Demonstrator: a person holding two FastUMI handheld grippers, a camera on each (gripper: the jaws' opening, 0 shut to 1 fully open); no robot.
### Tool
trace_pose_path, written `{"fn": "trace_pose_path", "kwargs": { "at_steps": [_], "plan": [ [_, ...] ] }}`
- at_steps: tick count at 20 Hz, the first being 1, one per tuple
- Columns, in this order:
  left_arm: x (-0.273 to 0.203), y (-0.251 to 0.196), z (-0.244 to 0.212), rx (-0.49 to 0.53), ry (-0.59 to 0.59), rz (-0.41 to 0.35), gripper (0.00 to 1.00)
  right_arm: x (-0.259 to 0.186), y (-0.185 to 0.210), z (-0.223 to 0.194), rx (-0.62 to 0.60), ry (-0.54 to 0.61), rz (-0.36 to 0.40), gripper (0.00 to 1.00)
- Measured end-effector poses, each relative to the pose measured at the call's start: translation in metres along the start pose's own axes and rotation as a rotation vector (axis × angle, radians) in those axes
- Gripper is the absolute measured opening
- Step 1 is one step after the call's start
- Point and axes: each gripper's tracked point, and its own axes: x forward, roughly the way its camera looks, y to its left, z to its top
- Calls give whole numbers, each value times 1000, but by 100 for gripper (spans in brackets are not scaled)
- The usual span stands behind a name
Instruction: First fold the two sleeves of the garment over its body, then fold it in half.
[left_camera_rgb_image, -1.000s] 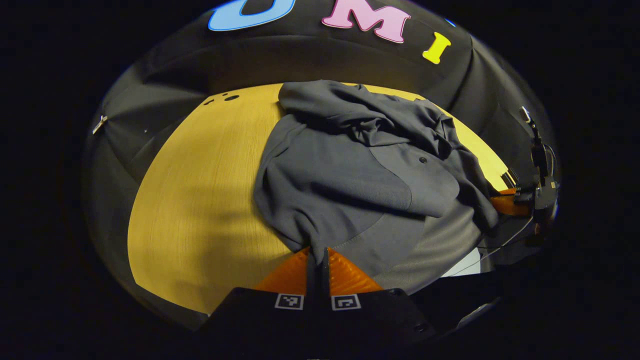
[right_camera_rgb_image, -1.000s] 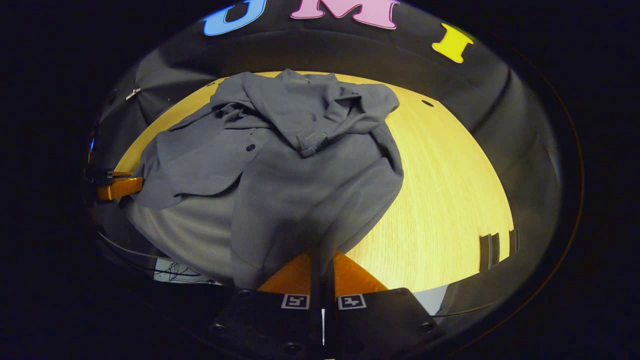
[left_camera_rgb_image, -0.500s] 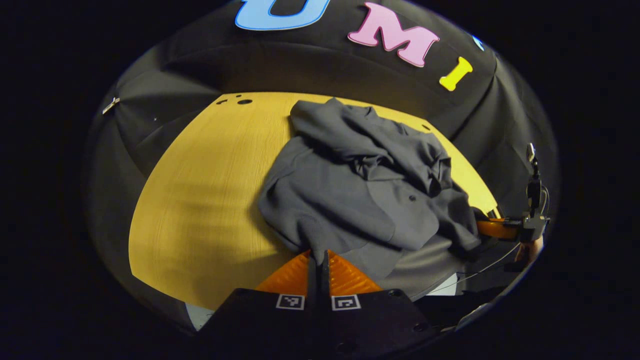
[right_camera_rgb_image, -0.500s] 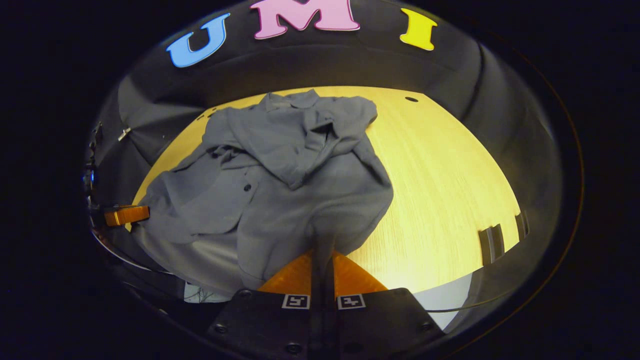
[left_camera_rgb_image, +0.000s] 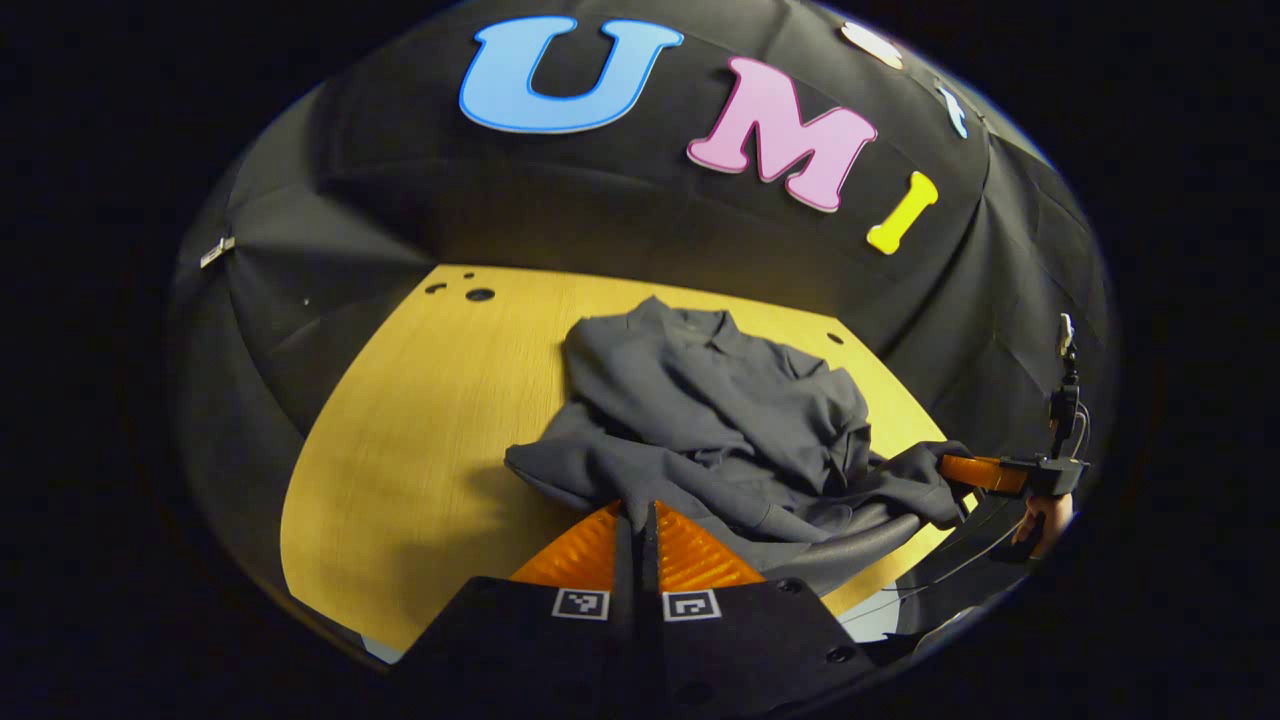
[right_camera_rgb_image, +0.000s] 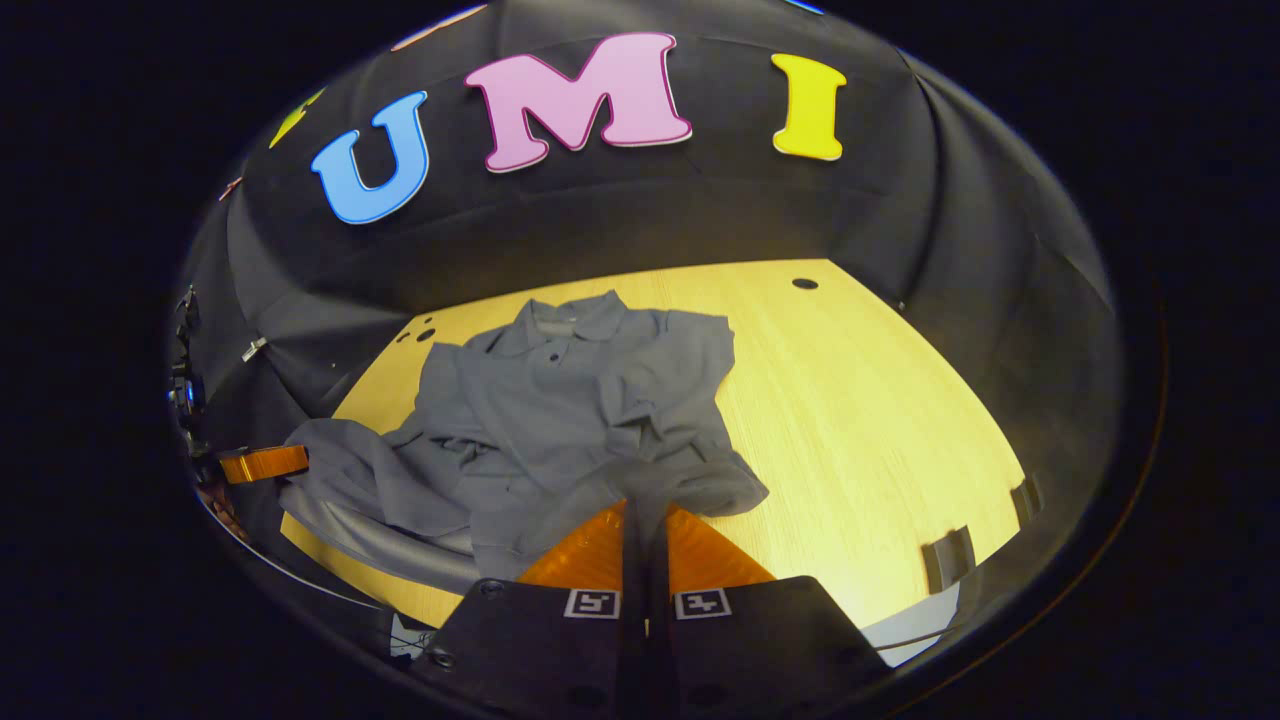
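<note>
Here the grey collared polo shirt (right_camera_rgb_image: 570, 400) lies on the yellow wooden tabletop (right_camera_rgb_image: 860, 400), collar toward the far wall (its near hem lifted off the wood). The left gripper (left_camera_rgb_image: 637, 512) pinches the hem's left corner between pressed-together fingers; the right gripper (right_camera_rgb_image: 640, 512) pinches the right corner likewise.

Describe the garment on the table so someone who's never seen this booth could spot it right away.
Look at the yellow wooden table in front of the black cloth wall. On it lies a grey collared shirt with buttons at the neck, its near hem pinched by the left gripper and right gripper. It is the sole cloth item there.
</note>
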Motion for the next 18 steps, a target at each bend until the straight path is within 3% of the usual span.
{"fn": "trace_pose_path", "kwargs": {
  "at_steps": [10,18],
  "plan": [
    [47,-9,111,15,-156,-20,5,42,-4,102,-4,-167,-5,5],
    [114,-6,169,69,-215,-16,5,101,-15,157,4,-225,-30,5]
  ]
}}
